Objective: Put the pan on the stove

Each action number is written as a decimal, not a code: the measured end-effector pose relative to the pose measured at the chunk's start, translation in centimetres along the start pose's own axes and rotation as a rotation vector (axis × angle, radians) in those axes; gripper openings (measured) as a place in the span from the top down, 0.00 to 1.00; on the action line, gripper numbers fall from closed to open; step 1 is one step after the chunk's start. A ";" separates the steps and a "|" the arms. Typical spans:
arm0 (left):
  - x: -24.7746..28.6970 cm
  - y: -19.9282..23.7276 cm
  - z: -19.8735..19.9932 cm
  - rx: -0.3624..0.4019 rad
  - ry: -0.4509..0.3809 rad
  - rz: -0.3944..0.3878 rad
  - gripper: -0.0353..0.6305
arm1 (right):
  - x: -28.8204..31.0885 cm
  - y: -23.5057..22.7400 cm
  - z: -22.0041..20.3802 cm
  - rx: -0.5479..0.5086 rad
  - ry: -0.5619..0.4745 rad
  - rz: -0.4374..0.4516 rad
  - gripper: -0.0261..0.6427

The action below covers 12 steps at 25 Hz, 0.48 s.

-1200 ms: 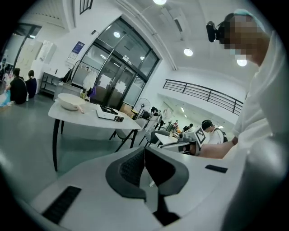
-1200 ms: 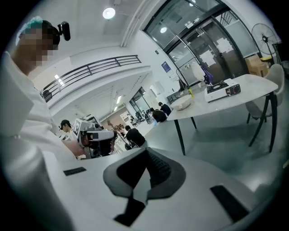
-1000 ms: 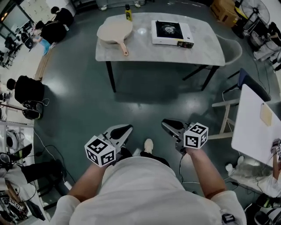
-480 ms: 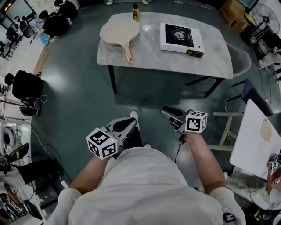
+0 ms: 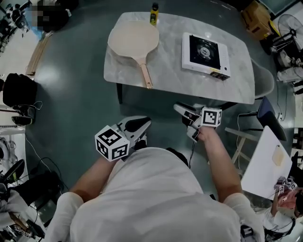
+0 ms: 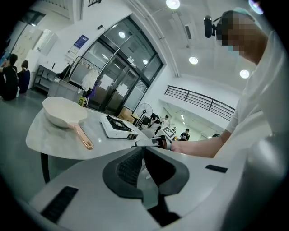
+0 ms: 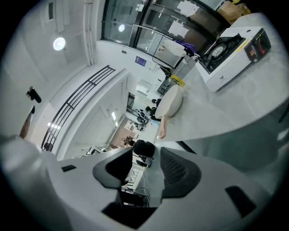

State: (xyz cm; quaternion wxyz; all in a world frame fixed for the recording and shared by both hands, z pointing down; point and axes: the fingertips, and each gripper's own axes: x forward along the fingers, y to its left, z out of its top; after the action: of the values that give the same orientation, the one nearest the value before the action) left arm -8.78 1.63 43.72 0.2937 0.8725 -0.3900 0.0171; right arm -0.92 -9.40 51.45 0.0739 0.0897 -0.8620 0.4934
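Blue sign [image 6: 81,41]: we see some print on it, but it is too small for us to read.
Stove [image 5: 205,54]: we can read no words on it (its front is just a blur).
Words we can read: none.

White tee [image 5: 151,198], short sleeves [image 5: 64,210]. L gripper [image 5: 142,124], R gripper [image 5: 182,109]: white shells, dark ribbed jaws, marker cubes [image 5: 112,142].

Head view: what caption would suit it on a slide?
A person faces a table with pan, stove and bottle; the empty right gripper has just been opening.
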 end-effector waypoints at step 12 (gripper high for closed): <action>-1.0 8.7 4.2 -0.101 -0.118 0.211 0.92 | 13.7 -7.2 6.1 0.110 0.225 0.112 0.56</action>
State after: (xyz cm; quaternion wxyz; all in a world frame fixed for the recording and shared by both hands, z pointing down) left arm -16.34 -4.51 44.31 0.3107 0.8102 -0.4965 -0.0230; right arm -12.87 -19.37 57.40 0.1373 -0.0107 -0.8235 0.5504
